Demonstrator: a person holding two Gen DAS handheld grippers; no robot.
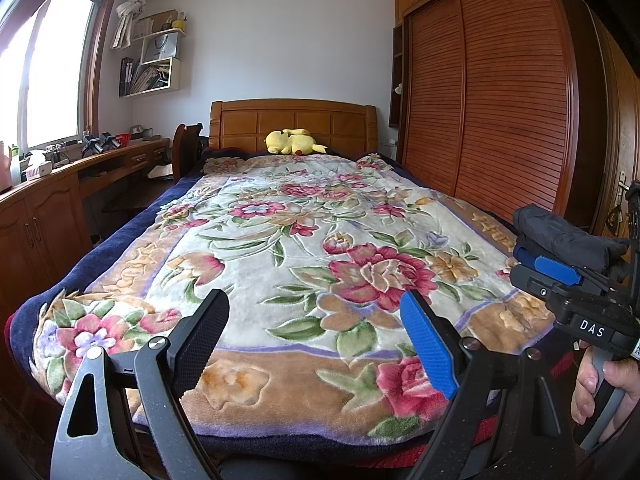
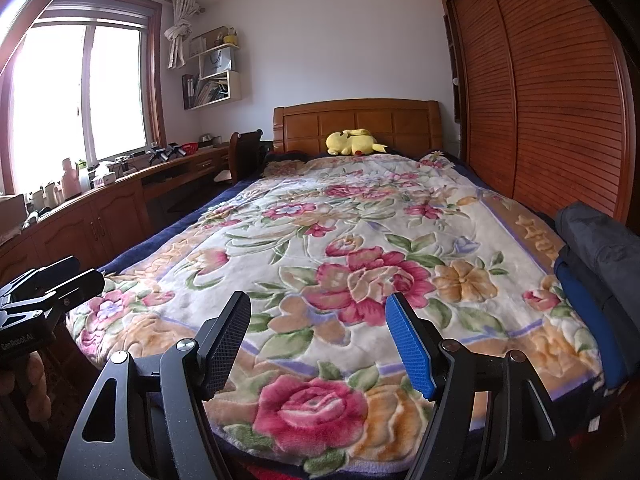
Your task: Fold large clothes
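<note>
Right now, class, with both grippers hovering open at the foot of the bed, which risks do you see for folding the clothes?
1. The dark folded clothes sit at the bed's right edge by the wardrobe; a careless pull may drag them off.
2. The floral blanket is plush, so the right gripper could pinch it along with a garment.
3. The left gripper is farther from the pile, so its reach may cross the right.

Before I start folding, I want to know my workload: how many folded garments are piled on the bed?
2 visible: a dark grey garment on top at the bed's right edge, and a blue garment beneath it. More may be hidden past the frame.
</note>
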